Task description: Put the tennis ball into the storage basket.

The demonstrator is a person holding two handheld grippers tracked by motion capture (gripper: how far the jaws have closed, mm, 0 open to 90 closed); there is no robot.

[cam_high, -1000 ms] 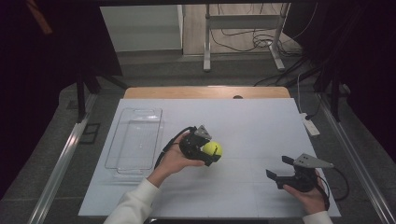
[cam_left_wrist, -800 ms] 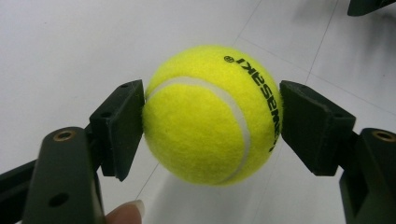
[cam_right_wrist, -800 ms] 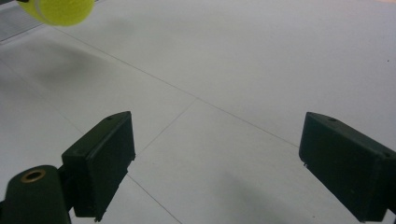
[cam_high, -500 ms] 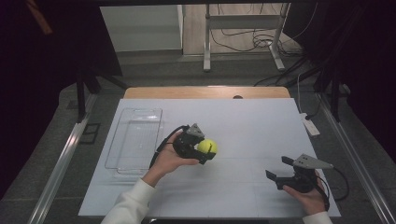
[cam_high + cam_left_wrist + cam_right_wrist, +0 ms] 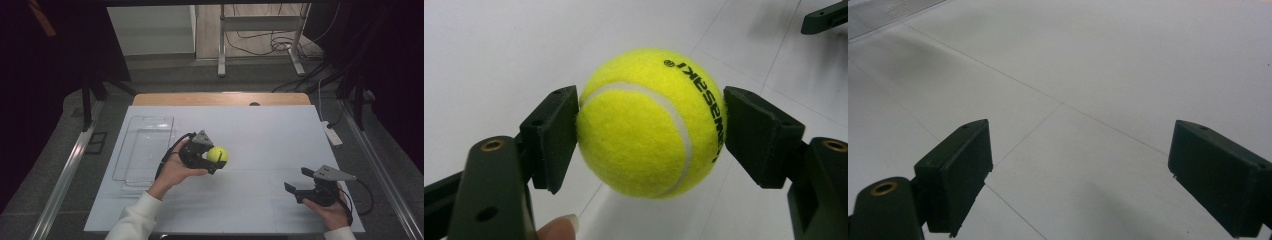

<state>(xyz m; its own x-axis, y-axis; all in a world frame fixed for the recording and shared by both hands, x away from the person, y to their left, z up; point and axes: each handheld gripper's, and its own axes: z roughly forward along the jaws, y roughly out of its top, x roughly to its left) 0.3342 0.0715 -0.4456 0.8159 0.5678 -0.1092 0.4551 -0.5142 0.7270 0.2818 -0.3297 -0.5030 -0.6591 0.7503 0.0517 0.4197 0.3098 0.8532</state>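
A yellow tennis ball (image 5: pixel 218 155) is held above the white table, near its middle and left of centre. My left gripper (image 5: pixel 216 158) is shut on it. In the left gripper view the ball (image 5: pixel 651 122) sits squeezed between the two black pads (image 5: pixel 555 132), lifted off the surface. My right gripper (image 5: pixel 300 181) rests low at the front right of the table, held by a hand. Its jaws stand wide apart with nothing between them, and the right gripper (image 5: pixel 1078 175) looks over bare white table.
A clear plastic tray (image 5: pixel 145 150) lies on the left part of the table, just left of my left hand. A small white device (image 5: pixel 332 134) sits at the table's right edge. Metal rails run along both sides of the table.
My left gripper has carried the ball a little to the left and slightly up the table. The right gripper has stayed in place.
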